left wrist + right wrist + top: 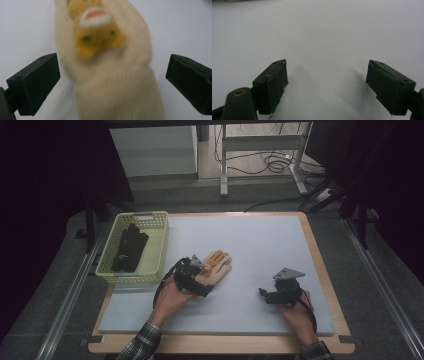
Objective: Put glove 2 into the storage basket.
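A cream knit glove (216, 268) with orange finger parts lies flat on the white mat, left of centre. My left gripper (200, 279) hovers over its cuff end, open. In the left gripper view the glove (110, 75) with its orange animal patch runs between the two wide-apart jaws, touching neither. My right gripper (264, 295) rests at the mat's right front, open, and in the right gripper view its fingertips (274, 82) stand wide over bare mat with nothing between them.
A pale yellow basket (155, 245) stands at the mat's left edge and holds a black glove (129, 249). The white mat (250, 240) covers a wooden table (320, 270). Desk legs and cables lie on the floor beyond.
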